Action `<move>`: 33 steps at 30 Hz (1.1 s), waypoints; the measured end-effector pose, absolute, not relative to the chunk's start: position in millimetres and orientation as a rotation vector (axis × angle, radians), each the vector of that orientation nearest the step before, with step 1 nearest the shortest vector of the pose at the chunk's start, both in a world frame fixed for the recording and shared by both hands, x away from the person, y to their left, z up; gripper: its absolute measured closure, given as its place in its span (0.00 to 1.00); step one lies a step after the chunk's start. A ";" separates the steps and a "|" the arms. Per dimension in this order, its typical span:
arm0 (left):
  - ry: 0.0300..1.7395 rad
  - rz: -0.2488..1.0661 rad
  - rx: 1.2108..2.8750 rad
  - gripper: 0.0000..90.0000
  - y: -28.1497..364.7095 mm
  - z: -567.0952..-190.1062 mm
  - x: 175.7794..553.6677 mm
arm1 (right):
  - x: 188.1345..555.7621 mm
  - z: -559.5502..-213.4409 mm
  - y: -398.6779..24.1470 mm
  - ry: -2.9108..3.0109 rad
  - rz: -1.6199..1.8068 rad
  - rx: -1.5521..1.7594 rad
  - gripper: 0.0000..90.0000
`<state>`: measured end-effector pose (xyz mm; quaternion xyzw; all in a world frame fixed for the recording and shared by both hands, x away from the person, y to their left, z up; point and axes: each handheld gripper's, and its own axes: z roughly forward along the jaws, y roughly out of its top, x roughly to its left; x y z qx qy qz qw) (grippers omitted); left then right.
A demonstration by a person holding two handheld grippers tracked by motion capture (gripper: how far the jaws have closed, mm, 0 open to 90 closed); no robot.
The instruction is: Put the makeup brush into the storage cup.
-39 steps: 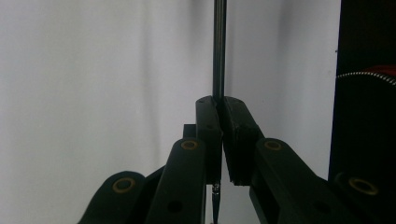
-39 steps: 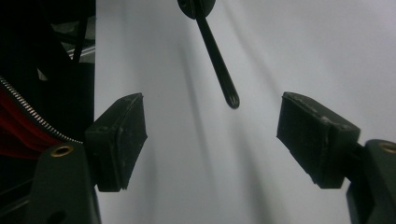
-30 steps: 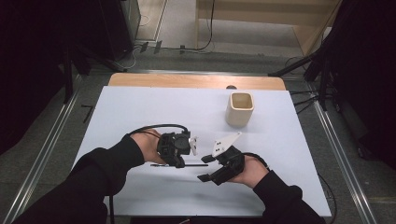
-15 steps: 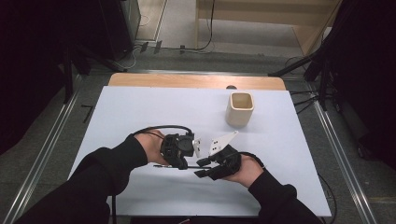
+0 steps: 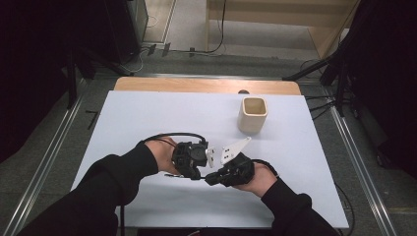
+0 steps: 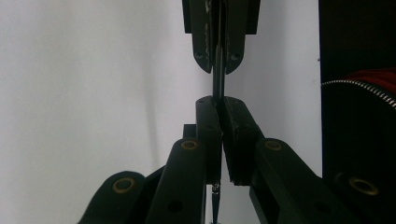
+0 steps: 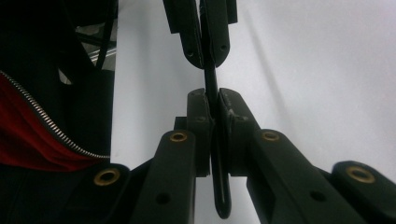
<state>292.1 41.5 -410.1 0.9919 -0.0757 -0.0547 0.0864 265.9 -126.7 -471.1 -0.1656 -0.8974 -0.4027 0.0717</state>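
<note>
**Pinching a strip from both ends**

Held the thin black strip at lower centre of the high view, just above the tabletop. Clamped one end in the fingers of the left gripper. Just closed the fingers of the right gripper on the other end. Looked like a handover. Next, probably called for easing one grip without dropping or bending it.

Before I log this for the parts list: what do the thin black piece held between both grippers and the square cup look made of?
The thin black piece looks like smooth, slightly glossy plastic or coated metal; its narrow dark edge doesn't settle which. Both the left gripper and right gripper are shut on it. The square cup looks matte, pale beige, possibly ceramic or wood-fibre.
</note>
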 end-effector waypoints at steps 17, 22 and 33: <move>-0.077 -0.248 2.873 0.62 54.0 -408.1 307.7 | 268.0 -469.1 -134.0 -2.681 -1.199 -0.517 0.95; 0.019 -0.261 2.831 0.48 62.8 -410.8 312.6 | 268.9 -468.2 -139.0 -2.680 -1.206 -0.534 0.95; 0.062 -0.216 2.745 0.45 81.4 -406.2 315.5 | 264.4 -466.4 -153.4 -2.675 -1.279 -0.561 0.95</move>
